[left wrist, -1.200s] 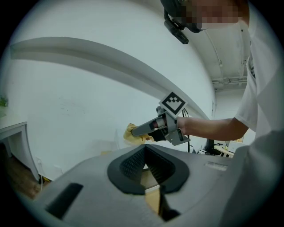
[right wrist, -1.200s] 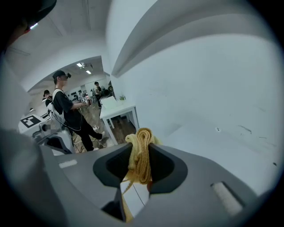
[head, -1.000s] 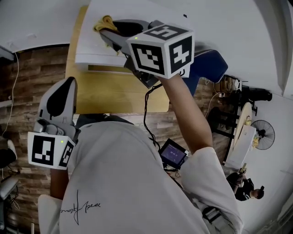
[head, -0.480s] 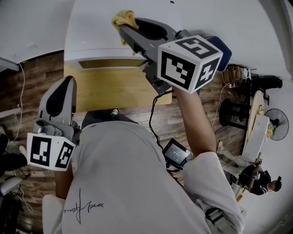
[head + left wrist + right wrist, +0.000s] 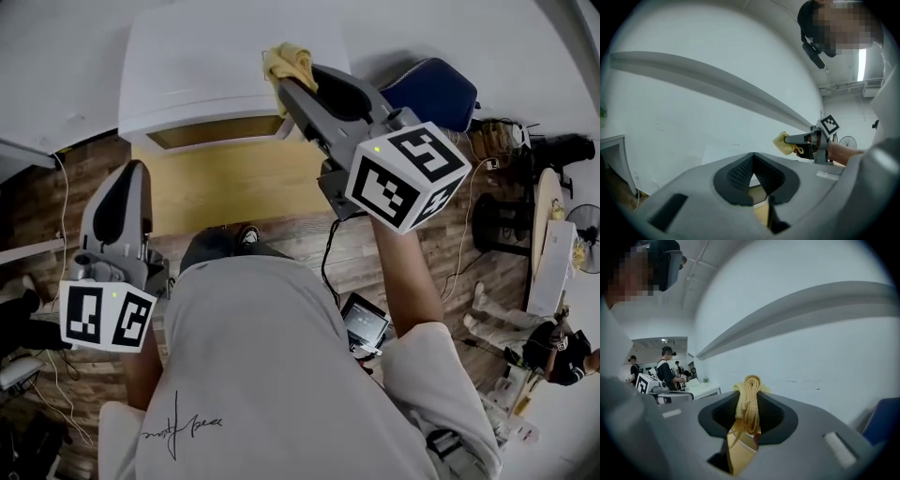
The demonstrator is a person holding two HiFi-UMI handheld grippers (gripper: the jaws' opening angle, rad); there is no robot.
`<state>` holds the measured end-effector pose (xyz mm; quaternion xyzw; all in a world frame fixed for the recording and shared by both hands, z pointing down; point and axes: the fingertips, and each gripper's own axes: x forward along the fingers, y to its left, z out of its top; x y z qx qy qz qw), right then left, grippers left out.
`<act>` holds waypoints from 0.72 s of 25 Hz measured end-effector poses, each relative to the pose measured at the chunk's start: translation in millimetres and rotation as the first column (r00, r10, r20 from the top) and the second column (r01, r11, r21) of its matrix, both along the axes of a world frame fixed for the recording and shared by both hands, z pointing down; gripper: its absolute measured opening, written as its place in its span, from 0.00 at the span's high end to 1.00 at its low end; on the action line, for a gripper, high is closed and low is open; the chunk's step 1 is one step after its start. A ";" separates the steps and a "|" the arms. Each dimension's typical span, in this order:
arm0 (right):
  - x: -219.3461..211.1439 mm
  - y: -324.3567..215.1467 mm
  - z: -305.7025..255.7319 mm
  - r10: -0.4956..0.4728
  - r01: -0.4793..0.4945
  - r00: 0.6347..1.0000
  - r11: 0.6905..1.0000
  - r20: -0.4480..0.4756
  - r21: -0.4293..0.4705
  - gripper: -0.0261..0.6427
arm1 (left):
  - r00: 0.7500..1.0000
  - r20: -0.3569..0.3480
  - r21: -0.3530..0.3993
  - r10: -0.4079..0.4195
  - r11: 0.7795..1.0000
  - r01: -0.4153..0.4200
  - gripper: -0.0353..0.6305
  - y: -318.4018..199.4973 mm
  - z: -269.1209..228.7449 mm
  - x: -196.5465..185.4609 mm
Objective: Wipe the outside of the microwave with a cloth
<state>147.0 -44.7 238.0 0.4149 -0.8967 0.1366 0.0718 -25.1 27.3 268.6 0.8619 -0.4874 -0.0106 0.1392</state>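
The white microwave (image 5: 197,75) stands on a wooden table (image 5: 234,187) against a white wall. My right gripper (image 5: 286,84) is shut on a bunched yellow cloth (image 5: 289,64), and the cloth rests on the microwave's top near its right end. From the right gripper view the cloth (image 5: 749,404) fills the space between the jaws of the right gripper (image 5: 749,394). My left gripper (image 5: 131,169) hangs low at the left, short of the table. It (image 5: 752,157) is shut on nothing. The left gripper view also catches the cloth (image 5: 785,143).
A blue padded object (image 5: 431,94) sits just right of the microwave. A small screen device (image 5: 364,323) with a cable hangs at the person's waist. Wood-plank floor lies around the table. Other people and a fan (image 5: 577,248) stand far off at the right.
The right gripper has carried the cloth rightward across the microwave's top, from its left part to near its right end. The left gripper has hardly moved.
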 end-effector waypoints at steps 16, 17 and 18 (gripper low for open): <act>78.8 66.3 37.5 0.144 -0.144 0.989 0.989 -0.022 0.030 0.79 | 0.999 0.008 0.064 -0.039 0.997 0.038 0.96 28.4 1.5 33.7; 80.4 69.3 39.0 0.147 -0.145 0.989 0.989 -0.033 0.041 0.79 | 0.999 0.009 0.062 -0.038 0.997 0.037 0.96 29.7 2.5 35.5; 81.7 72.9 40.0 0.148 -0.146 0.988 0.988 -0.039 0.047 0.79 | 0.999 0.014 0.059 -0.038 0.998 0.038 0.96 31.2 3.9 37.0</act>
